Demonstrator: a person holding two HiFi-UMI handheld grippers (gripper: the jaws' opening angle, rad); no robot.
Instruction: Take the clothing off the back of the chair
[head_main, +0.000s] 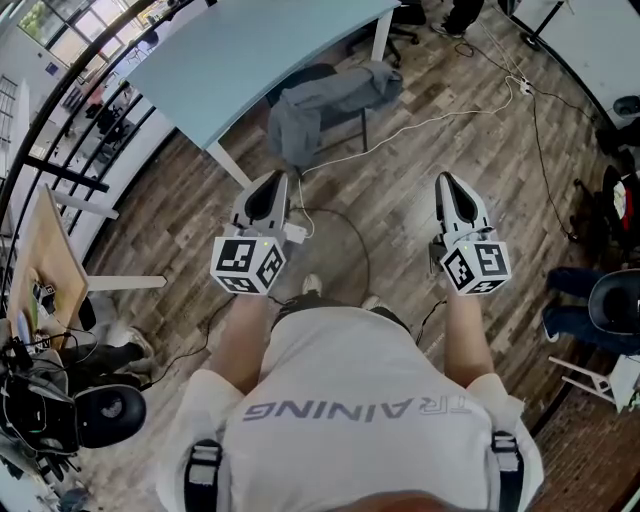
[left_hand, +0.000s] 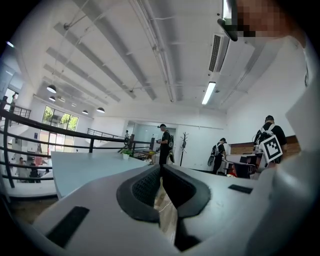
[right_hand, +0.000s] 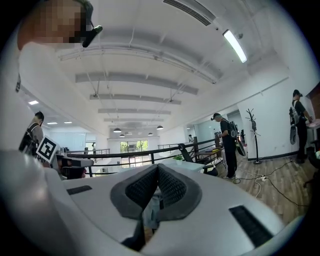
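Observation:
A grey garment is draped over the back of a dark chair that is pushed up to the pale blue table, straight ahead of me in the head view. My left gripper and right gripper are held level, side by side, above the wooden floor. Both are well short of the chair. Each has its jaws closed with nothing between them. In the left gripper view the dark pads meet at the tip, and in the right gripper view the pads also meet.
White cables and a power strip lie on the floor between me and the chair. A wooden desk and a black office chair are at the left. A seated person is at the right. Other people stand further off.

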